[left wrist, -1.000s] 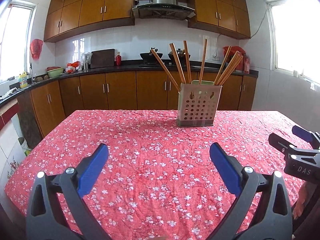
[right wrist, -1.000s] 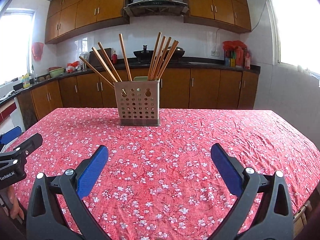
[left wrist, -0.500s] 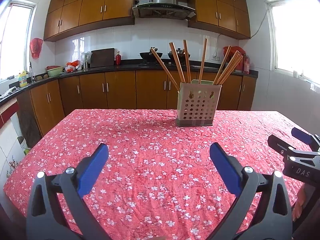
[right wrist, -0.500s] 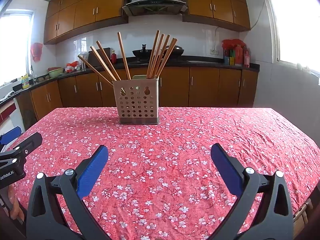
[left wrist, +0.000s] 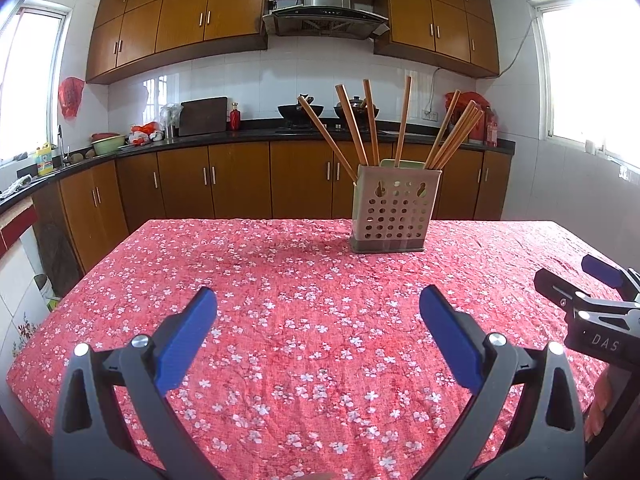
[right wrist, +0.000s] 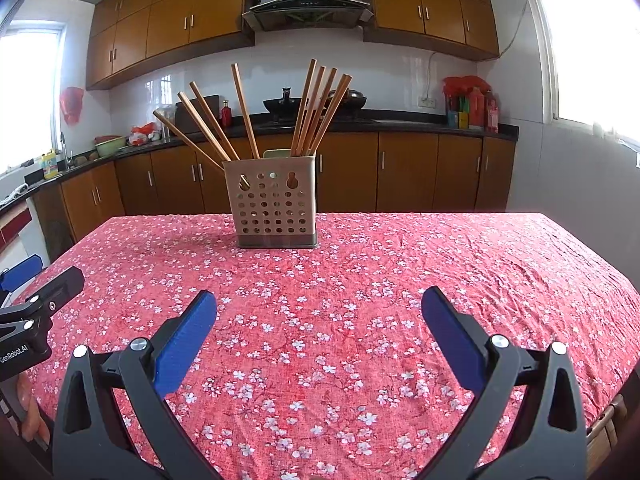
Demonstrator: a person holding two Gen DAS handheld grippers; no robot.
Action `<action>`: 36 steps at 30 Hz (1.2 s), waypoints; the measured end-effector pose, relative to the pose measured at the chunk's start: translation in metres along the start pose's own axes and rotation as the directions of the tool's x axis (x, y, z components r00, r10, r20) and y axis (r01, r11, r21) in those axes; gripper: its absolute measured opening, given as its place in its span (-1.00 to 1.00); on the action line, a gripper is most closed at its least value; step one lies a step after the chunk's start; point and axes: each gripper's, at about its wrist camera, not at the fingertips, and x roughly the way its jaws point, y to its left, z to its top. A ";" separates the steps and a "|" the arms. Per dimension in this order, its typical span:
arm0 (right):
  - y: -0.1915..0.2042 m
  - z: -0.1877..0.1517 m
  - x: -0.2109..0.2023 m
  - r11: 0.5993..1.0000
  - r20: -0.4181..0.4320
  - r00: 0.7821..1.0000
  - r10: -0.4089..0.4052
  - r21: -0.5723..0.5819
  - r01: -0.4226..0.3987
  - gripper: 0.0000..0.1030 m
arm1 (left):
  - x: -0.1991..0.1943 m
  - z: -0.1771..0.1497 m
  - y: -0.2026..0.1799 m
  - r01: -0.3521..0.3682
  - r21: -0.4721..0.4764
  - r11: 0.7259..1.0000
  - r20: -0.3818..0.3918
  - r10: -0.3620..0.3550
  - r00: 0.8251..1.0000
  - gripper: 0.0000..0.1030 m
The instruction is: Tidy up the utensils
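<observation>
A beige perforated utensil holder (left wrist: pixel 394 210) stands on the red floral tablecloth (left wrist: pixel 280 320) at the far middle of the table, with several wooden chopsticks (left wrist: pixel 352 124) leaning in it. It also shows in the right wrist view (right wrist: pixel 274 202) with its chopsticks (right wrist: pixel 316 112). My left gripper (left wrist: pixel 318 312) is open and empty, low over the cloth, well short of the holder. My right gripper (right wrist: pixel 318 312) is open and empty too. Each gripper shows at the edge of the other's view: the right one (left wrist: pixel 592 292) and the left one (right wrist: pixel 36 284).
Wooden kitchen cabinets and a dark counter (left wrist: pixel 240 132) with a wok, bottles and bowls run behind the table. The table's left edge (left wrist: pixel 60 308) and right edge (right wrist: pixel 600 264) drop off to the floor. Bright windows are on both side walls.
Both grippers have drifted slightly, so the holder sits a little higher in both views. Both stay open and empty.
</observation>
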 end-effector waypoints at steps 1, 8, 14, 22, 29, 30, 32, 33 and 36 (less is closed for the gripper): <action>0.000 0.000 0.000 1.000 0.000 1.000 0.000 0.000 0.000 0.97 | 0.001 0.000 0.000 0.000 -0.001 1.000 -0.001 0.000 1.000 0.92; 0.000 0.000 0.000 1.000 0.000 1.000 0.000 0.000 0.000 0.97 | 0.001 0.000 0.000 0.001 -0.002 1.000 -0.002 -0.001 1.000 0.92; 0.000 0.000 0.000 1.000 -0.001 1.000 0.000 0.000 0.000 0.97 | 0.002 0.000 0.001 0.005 -0.004 1.000 -0.005 -0.006 1.000 0.92; 0.000 -0.001 0.002 1.000 -0.006 1.000 -0.004 0.004 0.004 0.97 | 0.002 -0.001 0.001 0.006 -0.005 1.000 -0.006 -0.006 1.000 0.92; 0.002 -0.001 0.004 1.000 -0.010 1.000 -0.006 0.006 0.006 0.97 | 0.003 -0.001 0.001 0.006 -0.004 1.000 -0.007 -0.006 1.000 0.92; 0.002 -0.001 0.004 1.000 -0.011 1.000 -0.006 0.005 0.006 0.97 | 0.003 -0.001 0.001 0.006 -0.004 1.000 -0.007 -0.006 1.000 0.92; 0.003 -0.002 0.004 1.000 -0.011 1.000 -0.007 0.005 0.007 0.97 | 0.003 -0.001 0.000 0.006 -0.005 1.000 -0.008 -0.006 1.000 0.92; 0.003 -0.003 0.004 1.000 -0.012 1.000 -0.008 0.005 0.008 0.97 | 0.003 -0.001 0.000 0.007 -0.005 1.000 -0.009 -0.007 1.000 0.92; 0.005 -0.003 0.005 1.000 -0.016 1.000 -0.009 0.005 0.009 0.97 | 0.004 -0.002 0.001 0.009 -0.007 1.000 -0.010 -0.009 1.000 0.92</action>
